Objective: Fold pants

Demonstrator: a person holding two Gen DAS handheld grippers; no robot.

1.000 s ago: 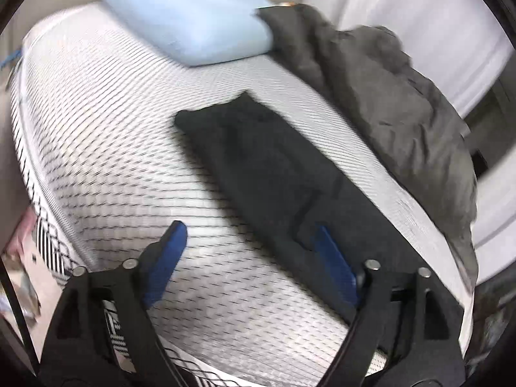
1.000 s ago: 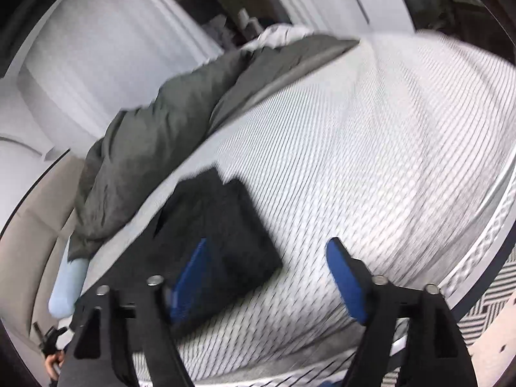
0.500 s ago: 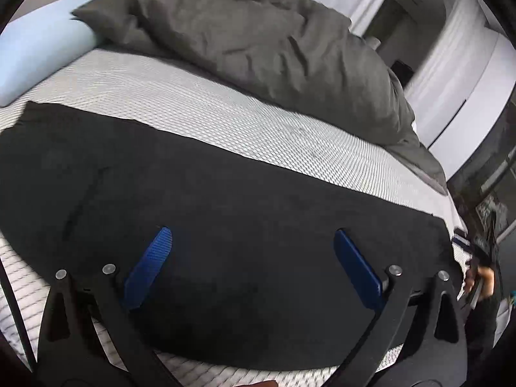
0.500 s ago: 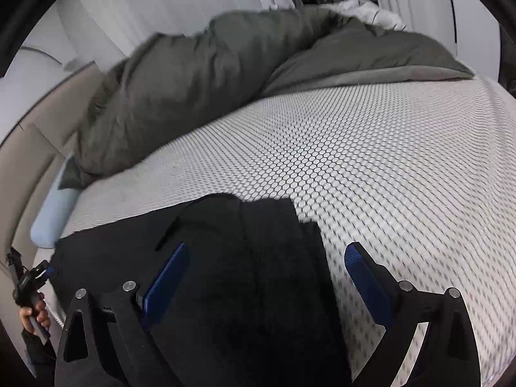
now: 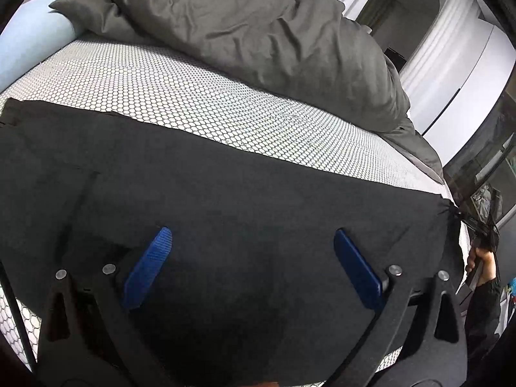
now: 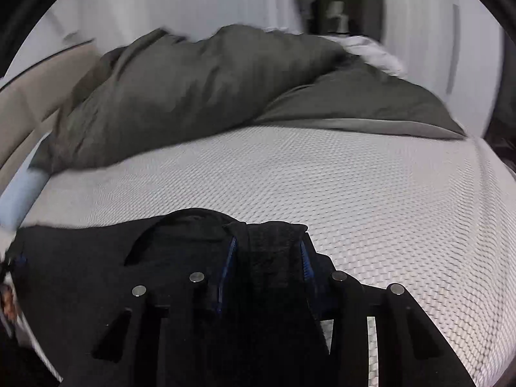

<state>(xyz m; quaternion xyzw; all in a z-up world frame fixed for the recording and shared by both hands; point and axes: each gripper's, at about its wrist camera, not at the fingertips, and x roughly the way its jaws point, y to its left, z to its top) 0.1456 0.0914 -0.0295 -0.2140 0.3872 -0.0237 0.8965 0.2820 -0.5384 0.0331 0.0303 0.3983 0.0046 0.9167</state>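
room: a bedroom with white curtains or panelled walls behind the bed and a dark doorway at the far side; the right wrist view was blurred.
bed: a mattress (image 5: 200, 96) covered in white fabric with a fine honeycomb pattern, carrying everything.
duvet: a crumpled olive-grey duvet (image 5: 264, 38) was heaped along the far side of the bed, well apart from the pants.
pillow: a pale blue pillow (image 5: 29, 48) lay at the head end, partly under the duvet's corner.
pants: the black fabric pants (image 5: 245, 193) lay stretched lengthwise along the near edge of the bed, mostly flat, one end near the pillow and the other at the opposite side of the mattress.
left gripper: the black left gripper with blue finger pads (image 5: 253, 242) hovered over the middle of the pants, its fingers spread wide; whether the tips touched the cloth could not be told, and they clamped nothing.
right gripper: the right gripper (image 6: 268, 251) sat at one end of the pants; its fingers had just been closing and now pinched a raised bunch of the black fabric between the blue pads.
person: a hand in a dark sleeve (image 5: 483, 261) showed at the right edge of the left wrist view, at the pants' far end.
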